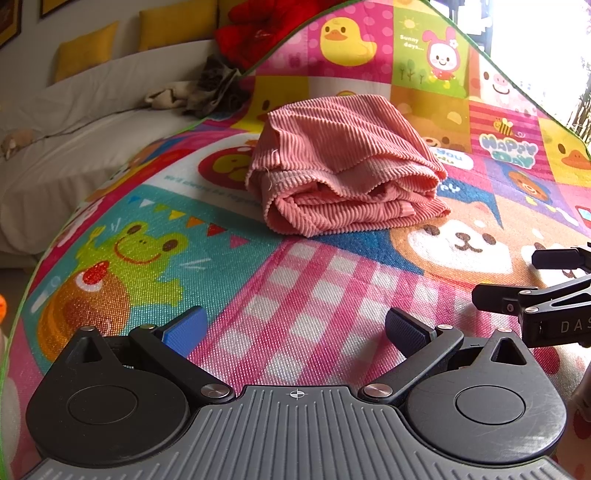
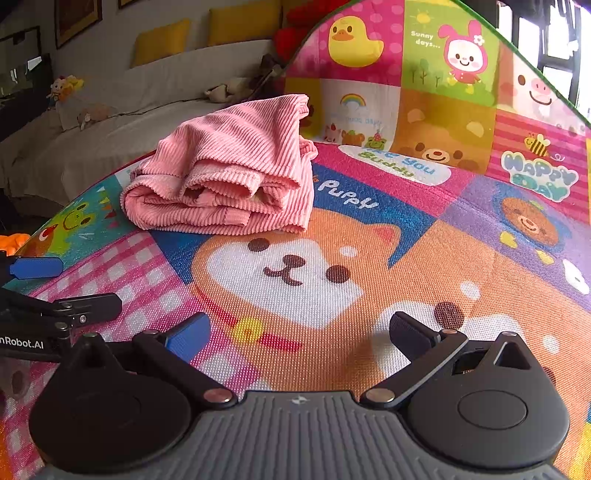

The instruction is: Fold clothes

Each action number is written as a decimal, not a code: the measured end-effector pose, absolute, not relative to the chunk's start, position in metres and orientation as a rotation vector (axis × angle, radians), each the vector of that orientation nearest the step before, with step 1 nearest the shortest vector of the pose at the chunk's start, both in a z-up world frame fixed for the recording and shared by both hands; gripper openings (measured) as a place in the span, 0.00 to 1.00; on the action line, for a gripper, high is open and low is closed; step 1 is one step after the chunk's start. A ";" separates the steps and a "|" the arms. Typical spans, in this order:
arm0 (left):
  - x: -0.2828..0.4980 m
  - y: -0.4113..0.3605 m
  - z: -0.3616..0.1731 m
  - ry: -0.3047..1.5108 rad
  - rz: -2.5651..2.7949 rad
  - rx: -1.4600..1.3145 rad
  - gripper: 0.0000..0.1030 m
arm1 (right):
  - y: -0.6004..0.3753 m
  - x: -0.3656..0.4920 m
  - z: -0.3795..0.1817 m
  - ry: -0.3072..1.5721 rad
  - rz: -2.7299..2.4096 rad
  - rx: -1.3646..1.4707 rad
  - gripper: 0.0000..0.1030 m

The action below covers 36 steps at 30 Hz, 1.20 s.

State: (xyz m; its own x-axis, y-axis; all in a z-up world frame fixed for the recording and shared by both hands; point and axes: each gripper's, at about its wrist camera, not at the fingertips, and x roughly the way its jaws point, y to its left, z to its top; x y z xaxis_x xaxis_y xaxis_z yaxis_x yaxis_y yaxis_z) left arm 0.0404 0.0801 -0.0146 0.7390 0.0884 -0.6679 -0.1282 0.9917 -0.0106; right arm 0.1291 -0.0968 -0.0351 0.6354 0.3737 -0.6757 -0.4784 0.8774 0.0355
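Note:
A pink ribbed garment point(image 1: 343, 166) lies folded in a thick bundle on the colourful cartoon play mat point(image 1: 295, 295). It also shows in the right wrist view point(image 2: 229, 173), up and to the left. My left gripper point(image 1: 297, 332) is open and empty, low over the pink checked patch, well short of the garment. My right gripper point(image 2: 299, 334) is open and empty over the dog face print. Each gripper shows at the edge of the other's view: the right one point(image 1: 535, 284) and the left one point(image 2: 70, 288).
The mat's far part point(image 2: 424, 55) rises up behind the garment. A white covered sofa point(image 1: 74, 147) with yellow cushions point(image 1: 85, 51) stands at the left, with crumpled cloth point(image 1: 199, 92) and a red plush point(image 1: 258, 26) on it. A bright window point(image 1: 535, 44) is at the right.

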 end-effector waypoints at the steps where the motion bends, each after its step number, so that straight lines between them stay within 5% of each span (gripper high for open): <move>1: 0.041 0.080 -0.015 0.730 0.119 -0.056 1.00 | -0.097 0.129 -0.035 0.735 0.489 -0.152 1.00; 36: 0.041 0.081 -0.015 0.729 0.115 -0.054 1.00 | -0.098 0.128 -0.034 0.734 0.492 -0.140 1.00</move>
State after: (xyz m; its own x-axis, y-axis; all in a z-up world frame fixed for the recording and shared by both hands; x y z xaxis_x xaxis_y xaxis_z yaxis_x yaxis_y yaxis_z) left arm 0.0405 0.0813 -0.0150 0.7396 0.0863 -0.6675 -0.1237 0.9923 -0.0088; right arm 0.1284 -0.0981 -0.0344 0.6352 0.3809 -0.6719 -0.4769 0.8777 0.0467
